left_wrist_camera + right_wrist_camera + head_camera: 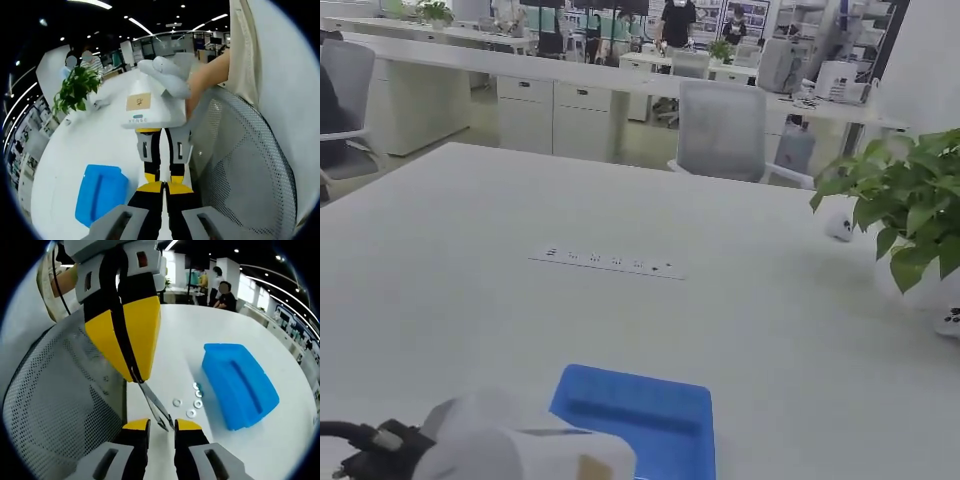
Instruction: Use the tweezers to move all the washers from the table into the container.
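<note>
Tweezers (152,401) are pinched in your left gripper (136,378): in the right gripper view its yellow fingers (125,330) are pressed together on one end of them. The thin metal slants down from there, and its free end lies between the fingers of your right gripper (162,426). Those right fingers are spread, one on each side of the tweezers, and you cannot tell from here whether either one touches the metal. Your two grippers face each other tip to tip over the near edge of the white table (200,330), with a mesh chair back (65,405) just beside them. Several washers (191,413) lie loose on the table in a small cluster, apart from the tweezers and just beside one long side of the blue container (240,385). The container rests flat on the table, with a long groove along its top face. In the head view it sits at the bottom of the picture, and a potted plant (910,200) stands on the table well apart from it, off to your right.
</note>
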A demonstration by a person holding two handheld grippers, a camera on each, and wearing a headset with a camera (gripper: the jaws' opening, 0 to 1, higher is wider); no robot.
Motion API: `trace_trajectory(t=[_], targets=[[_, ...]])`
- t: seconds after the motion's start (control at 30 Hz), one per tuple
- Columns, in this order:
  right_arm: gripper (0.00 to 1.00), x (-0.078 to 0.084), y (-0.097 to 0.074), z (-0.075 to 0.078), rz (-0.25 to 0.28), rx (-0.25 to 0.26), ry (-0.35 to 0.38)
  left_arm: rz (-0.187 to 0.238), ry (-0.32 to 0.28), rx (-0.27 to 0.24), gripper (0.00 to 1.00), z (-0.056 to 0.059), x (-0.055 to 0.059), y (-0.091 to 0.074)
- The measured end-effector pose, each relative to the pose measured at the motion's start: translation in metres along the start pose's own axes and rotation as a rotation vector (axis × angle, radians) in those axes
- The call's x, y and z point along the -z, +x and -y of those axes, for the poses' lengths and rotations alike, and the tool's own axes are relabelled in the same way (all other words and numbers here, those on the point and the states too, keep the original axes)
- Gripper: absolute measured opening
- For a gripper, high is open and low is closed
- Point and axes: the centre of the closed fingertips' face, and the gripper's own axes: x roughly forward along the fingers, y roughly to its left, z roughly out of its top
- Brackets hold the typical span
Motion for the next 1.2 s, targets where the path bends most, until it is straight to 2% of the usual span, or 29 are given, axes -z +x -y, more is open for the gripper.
trace_trajectory(t=[0.17, 0.33, 0.53, 0.7, 0.93, 1.07, 1.2], targets=[[0.08, -0.003, 0.003, 0.006, 0.026, 0.010, 0.016, -0.002, -0.011, -0.001, 0.00, -0.001, 0.003, -0.002], [0.07, -0.015, 0.006, 0.004, 0.041, -0.012, -0.005, -0.014, -0.029, -0.009, 0.00, -0.007, 0.009, -0.014], [0.07, -0.030, 0.014, 0.010, 0.059, -0.010, -0.036, -0.051, -0.017, -0.018, 0.00, -0.014, 0.016, -0.025], [0.07, -0.037, 0.022, 0.012, 0.062, -0.020, -0.058, -0.082, -0.022, -0.015, 0.00, -0.018, 0.023, -0.029], [0.07, -0.039, 0.027, 0.014, 0.056, -0.025, -0.077, -0.098, -0.032, -0.012, 0.00, -0.023, 0.028, -0.029], [0.07, -0.035, 0.032, 0.016, 0.053, -0.033, -0.056, -0.110, -0.045, -0.005, 0.00, -0.026, 0.033, -0.025], [0.07, -0.035, 0.031, 0.017, 0.056, -0.040, -0.046, -0.095, -0.065, 0.006, 0.00, -0.029, 0.030, -0.023]])
